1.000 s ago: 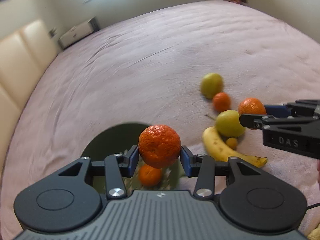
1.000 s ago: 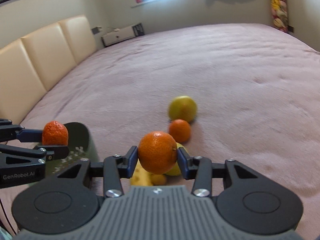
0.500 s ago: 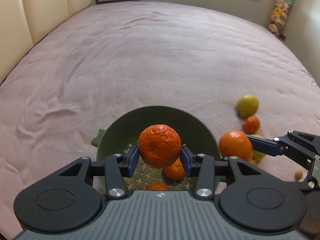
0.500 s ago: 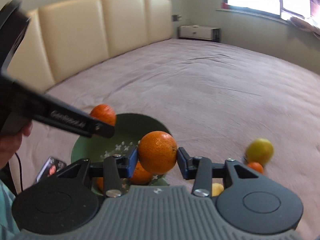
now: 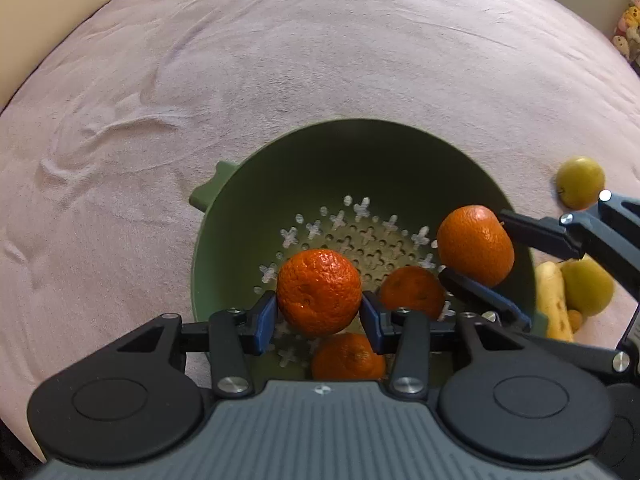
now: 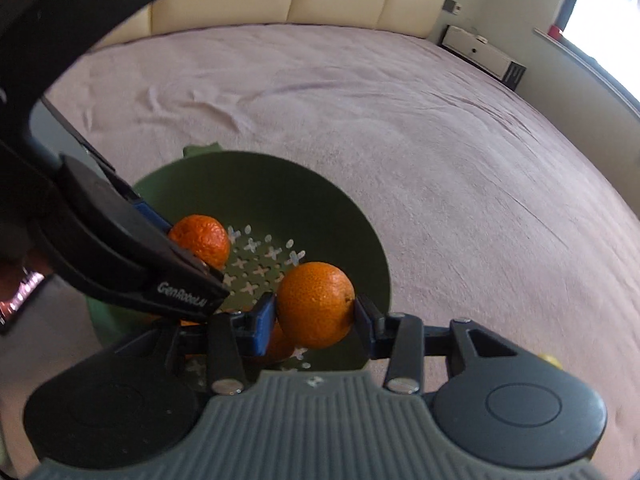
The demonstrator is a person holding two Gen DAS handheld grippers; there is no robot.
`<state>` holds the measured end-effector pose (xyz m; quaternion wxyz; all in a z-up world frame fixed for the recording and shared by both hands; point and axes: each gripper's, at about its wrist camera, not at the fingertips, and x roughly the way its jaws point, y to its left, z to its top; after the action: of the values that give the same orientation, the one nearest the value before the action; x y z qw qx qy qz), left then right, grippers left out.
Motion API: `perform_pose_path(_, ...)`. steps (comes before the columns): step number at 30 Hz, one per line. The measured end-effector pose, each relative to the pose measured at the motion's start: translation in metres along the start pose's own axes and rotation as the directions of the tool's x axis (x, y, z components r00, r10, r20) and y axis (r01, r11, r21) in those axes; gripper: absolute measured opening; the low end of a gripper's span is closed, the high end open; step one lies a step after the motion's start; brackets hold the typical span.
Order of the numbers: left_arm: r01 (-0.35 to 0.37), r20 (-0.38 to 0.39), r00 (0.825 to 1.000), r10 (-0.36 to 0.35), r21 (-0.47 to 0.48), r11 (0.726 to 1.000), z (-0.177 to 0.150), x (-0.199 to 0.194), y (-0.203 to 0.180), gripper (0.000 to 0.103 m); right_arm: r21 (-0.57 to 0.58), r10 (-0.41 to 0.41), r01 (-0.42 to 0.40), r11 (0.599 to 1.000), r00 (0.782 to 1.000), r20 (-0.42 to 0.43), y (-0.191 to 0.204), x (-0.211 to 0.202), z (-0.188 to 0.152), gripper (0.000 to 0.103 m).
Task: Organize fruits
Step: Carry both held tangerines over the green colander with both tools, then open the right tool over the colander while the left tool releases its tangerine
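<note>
Left wrist view: the left gripper (image 5: 319, 316), black with blue pads, pinches a deep-orange, rough-skinned mandarin (image 5: 319, 291) directly above a round dark-green plastic colander bowl with cross-shaped holes (image 5: 256, 200), which sits on a pale pink bedspread (image 5: 240, 60). Two more orange mandarins (image 5: 412, 290) lie in the bowl's bottom. Over the bowl's right side, the right gripper (image 5: 474, 254) pinches a lighter orange mandarin (image 5: 475, 245). Outside the bowl's right rim lie a yellow-green round fruit (image 5: 581, 181), another like it (image 5: 587, 286) and a yellow banana (image 5: 554, 300).

Right wrist view: the right gripper (image 6: 315, 318) clamps its lighter mandarin (image 6: 315, 304) over the near side of the green bowl (image 6: 320, 200). The left gripper (image 6: 180, 240) crosses in over the bowl's left side with its own mandarin (image 6: 201, 238); its far finger is hidden here, so its grip reads clearly only from the other view.

The step in hand seems to be dropping both mandarins into the bowl. To do it well, lower each fruit close to the perforated floor before spreading the fingers, keep the two grippers apart, and release over bare floor rather than onto fruit already there.
</note>
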<state>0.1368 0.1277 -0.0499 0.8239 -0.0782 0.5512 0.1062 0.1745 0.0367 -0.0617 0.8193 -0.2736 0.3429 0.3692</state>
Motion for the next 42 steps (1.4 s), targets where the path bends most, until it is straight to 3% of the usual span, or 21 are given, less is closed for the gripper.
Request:
perform_pose_path(3, -0.025, -0.006, 1.0, 0.025, -0.005, 1.0, 0.001, 0.006, 0.0, 0.051, -0.032, 0.01, -0.01, 0.999, 1.0, -0.009, 0.002, 0.005, 0.003, 0.04)
perform_pose_path(10, -0.006, -0.049, 0.999, 0.003, -0.055, 0.998, 0.003, 0.018, 0.004, 0.051, -0.085, 0.004, -0.009, 0.996, 0.998, -0.064, 0.007, 0.02, 0.004, 0.04)
perform_pose_path(26, -0.009, -0.03, 1.0, 0.008, -0.054, 0.999, 0.004, 0.014, 0.005, 0.053, -0.069, -0.006, 0.0, 0.998, 0.997, -0.079, 0.006, 0.022, 0.006, 0.039)
perform_pose_path(31, 0.006, -0.012, 1.0, -0.007, -0.06, 0.998, 0.005, 0.007, 0.004, 0.062, -0.066, -0.01, 0.005, 0.998, 0.997, -0.078, 0.006, 0.018, 0.004, 0.042)
perform_pose_path(42, 0.021, 0.036, 0.999, -0.02, -0.036, 0.999, 0.005, -0.013, -0.005, 0.064, -0.029, -0.022, 0.02, 0.999, 0.998, -0.055, 0.003, 0.003, 0.005, 0.05)
